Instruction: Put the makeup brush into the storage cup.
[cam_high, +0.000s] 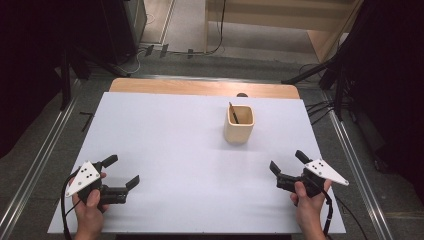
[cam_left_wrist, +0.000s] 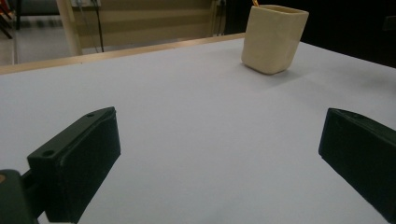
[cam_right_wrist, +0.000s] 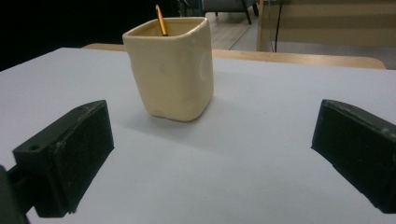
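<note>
A: Where is the cup (cam_high: 239, 125) from each claw?

B: It stands upright on the white table (cam_high: 165, 150), ahead of both and well apart from them. From the right claw (cam_high: 286, 163) it lies forward and a little to the left; from the left claw (cam_high: 121, 170) it lies forward and far off to the right. The right one is nearer.

A: Anything in it?

B: A pencil (cam_high: 233, 113) leans inside, its long axis tilted, the tip poking above the rim at the far left corner.

A: And the jaws?

B: Both claws are spread wide and hold nothing. In each gripper view the two black jaws stand far apart with bare table between them. The right claw looks almost straight at the cup, so I judge that any reach for it falls to that hand.

A: The surroundings?

B: The white top is bare around the cup, with a wooden edge (cam_high: 200, 87) beyond it. Past that there is grey floor, cables (cam_high: 165, 50) and dark stands at either side.
</note>
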